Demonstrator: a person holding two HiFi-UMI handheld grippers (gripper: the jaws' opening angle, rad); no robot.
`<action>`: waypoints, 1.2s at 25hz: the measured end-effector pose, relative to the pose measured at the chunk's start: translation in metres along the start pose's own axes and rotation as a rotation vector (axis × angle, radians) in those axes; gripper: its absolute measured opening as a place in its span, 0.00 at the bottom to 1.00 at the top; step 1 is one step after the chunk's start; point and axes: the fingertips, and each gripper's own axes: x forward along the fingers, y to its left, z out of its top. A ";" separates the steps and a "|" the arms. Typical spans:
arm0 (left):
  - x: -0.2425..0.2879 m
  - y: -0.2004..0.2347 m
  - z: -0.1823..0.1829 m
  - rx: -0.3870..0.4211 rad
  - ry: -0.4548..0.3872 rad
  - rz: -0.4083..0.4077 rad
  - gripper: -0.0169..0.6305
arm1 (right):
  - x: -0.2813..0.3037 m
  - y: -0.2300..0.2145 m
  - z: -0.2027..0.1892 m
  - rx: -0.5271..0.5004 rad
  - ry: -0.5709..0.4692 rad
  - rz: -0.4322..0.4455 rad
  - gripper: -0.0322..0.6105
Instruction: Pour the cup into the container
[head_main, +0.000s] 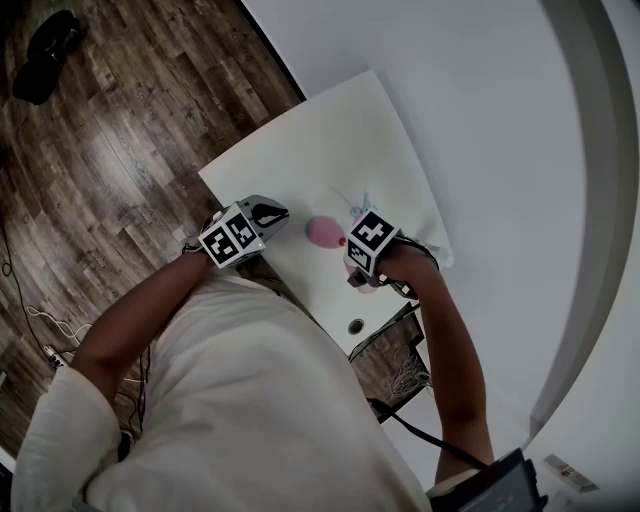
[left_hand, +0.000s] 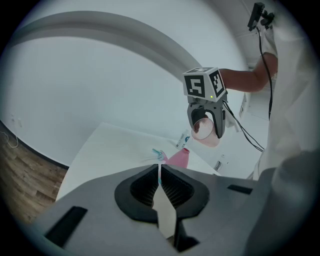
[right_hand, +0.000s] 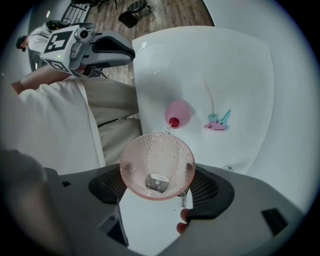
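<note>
Your right gripper (right_hand: 159, 186) pinches the pink dimpled glass cup (right_hand: 157, 160), tipped rim-first just above the pink round container (right_hand: 178, 112); your left gripper (left_hand: 160, 187) sits pressed together, empty.

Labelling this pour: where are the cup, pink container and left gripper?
cup (right_hand: 157, 160): right gripper view, inner wall.
pink container (right_hand: 181, 110): right gripper view, rounded body.
left gripper (left_hand: 160, 170): left gripper view, between fingertips.
</note>
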 end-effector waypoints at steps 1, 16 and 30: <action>0.000 0.000 0.000 -0.001 -0.001 0.001 0.05 | 0.000 0.000 0.000 -0.001 0.002 0.000 0.63; -0.002 0.002 0.001 -0.010 -0.007 0.002 0.05 | -0.007 0.002 0.000 -0.010 0.029 0.003 0.63; 0.001 -0.001 0.002 -0.010 -0.009 0.003 0.05 | -0.004 0.000 0.000 -0.001 0.035 0.010 0.63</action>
